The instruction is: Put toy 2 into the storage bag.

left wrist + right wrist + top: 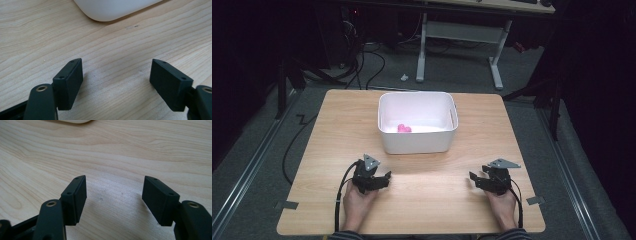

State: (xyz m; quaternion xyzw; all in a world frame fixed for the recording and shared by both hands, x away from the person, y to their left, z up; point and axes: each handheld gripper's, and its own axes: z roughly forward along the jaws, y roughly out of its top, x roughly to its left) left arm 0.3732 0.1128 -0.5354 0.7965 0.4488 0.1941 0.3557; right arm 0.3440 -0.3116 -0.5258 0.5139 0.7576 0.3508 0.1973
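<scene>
With both the left gripper (388,176) and right gripper (471,178) gaping empty at lower frame, reaching centre-frame for the pink object (404,128) risks clipping the white bin (417,142) rim.

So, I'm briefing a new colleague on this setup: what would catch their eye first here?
The white bin at the middle of the wooden table, with a bright pink object on its floor. Next, the two black grippers near the table's front edge, the left gripper and the right gripper, each in a hand, jaws open over bare wood with nothing between them.
</scene>
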